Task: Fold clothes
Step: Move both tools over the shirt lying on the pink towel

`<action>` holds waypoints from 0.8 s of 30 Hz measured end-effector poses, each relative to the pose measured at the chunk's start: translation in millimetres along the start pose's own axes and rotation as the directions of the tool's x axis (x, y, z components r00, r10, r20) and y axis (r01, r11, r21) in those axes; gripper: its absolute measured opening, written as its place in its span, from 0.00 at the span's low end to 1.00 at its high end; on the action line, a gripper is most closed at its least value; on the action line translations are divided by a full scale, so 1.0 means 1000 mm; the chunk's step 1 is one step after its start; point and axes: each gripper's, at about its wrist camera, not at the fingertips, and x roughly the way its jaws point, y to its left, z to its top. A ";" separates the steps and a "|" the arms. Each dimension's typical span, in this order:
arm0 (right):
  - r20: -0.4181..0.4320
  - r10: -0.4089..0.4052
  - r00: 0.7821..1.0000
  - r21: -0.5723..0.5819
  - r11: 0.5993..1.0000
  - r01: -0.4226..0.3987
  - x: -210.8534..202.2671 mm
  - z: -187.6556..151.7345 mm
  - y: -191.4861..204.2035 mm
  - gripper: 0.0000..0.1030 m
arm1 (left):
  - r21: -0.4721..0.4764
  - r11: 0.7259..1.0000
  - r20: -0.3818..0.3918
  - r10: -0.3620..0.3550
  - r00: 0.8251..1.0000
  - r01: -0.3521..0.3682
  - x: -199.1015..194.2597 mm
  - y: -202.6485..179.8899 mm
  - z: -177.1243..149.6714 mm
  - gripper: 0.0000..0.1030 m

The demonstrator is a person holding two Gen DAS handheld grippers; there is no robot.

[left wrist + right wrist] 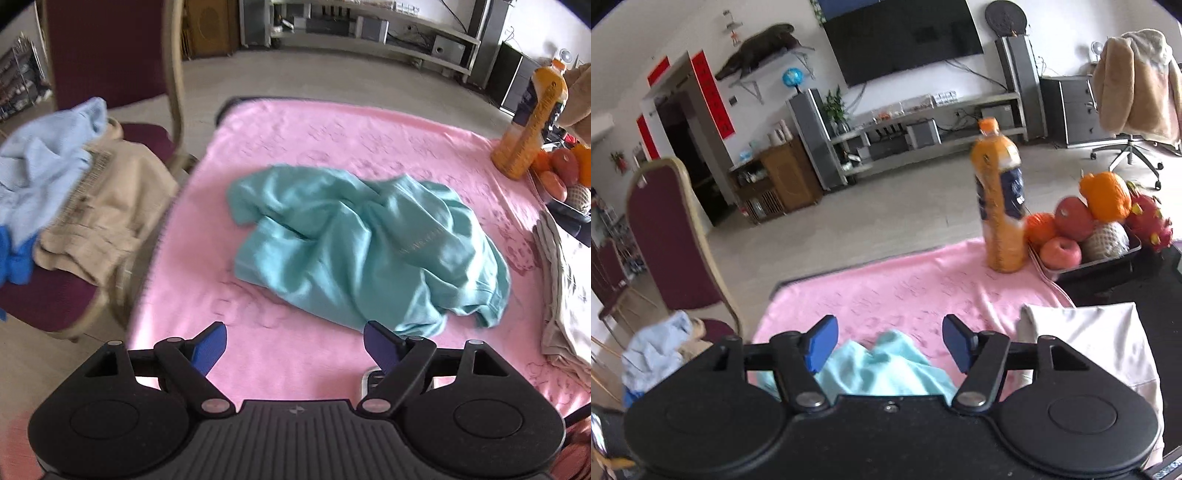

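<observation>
From my left wrist camera, nearest to me is the left gripper [294, 343], its blue-padded fingers spread wide with nothing between them, hanging over the near edge of the pink blanket [295, 122] that covers the table. Just past it lies the teal T-shirt [362, 236], bunched and creased in the middle of the blanket, not flat and not folded; its hem reaches almost to my right fingertip. Off the left edge, a maroon chair [110, 55] carries a heap of clothes: a light blue garment [44, 162] over a beige garment [107, 206]. At the right edge sits a stack of pale folded clothes [569, 295], which I judge to be the pile for finished pieces, with an orange drink bottle [532, 118] at the far right corner. From my right wrist camera, the right gripper [890, 343] is likewise spread and empty, poised above the teal shirt's far part. The pale stack lies just right of it, and the bottle stands beside a fruit tray [1108, 258] at the far right corner, clear of the working area. With both grippers ready over it, I judge the shirt needs spreading flat.
</observation>
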 end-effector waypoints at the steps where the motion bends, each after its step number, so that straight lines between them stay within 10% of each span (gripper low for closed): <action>1: -0.010 -0.008 1.000 0.000 1.000 0.008 0.006 -0.005 -0.005 0.60 | -0.007 1.000 -0.005 0.006 1.000 -0.006 0.004 -0.003 0.001 0.72; 20: -0.197 0.057 0.979 0.193 0.981 -0.019 0.104 -0.055 -0.058 0.62 | -0.188 0.982 -0.077 -0.006 0.997 -0.008 0.048 0.016 0.005 0.57; 24: -0.250 0.076 0.965 0.235 0.972 -0.015 0.123 -0.062 -0.067 0.30 | -0.285 0.958 -0.092 -0.062 0.994 0.033 0.061 0.031 0.006 0.57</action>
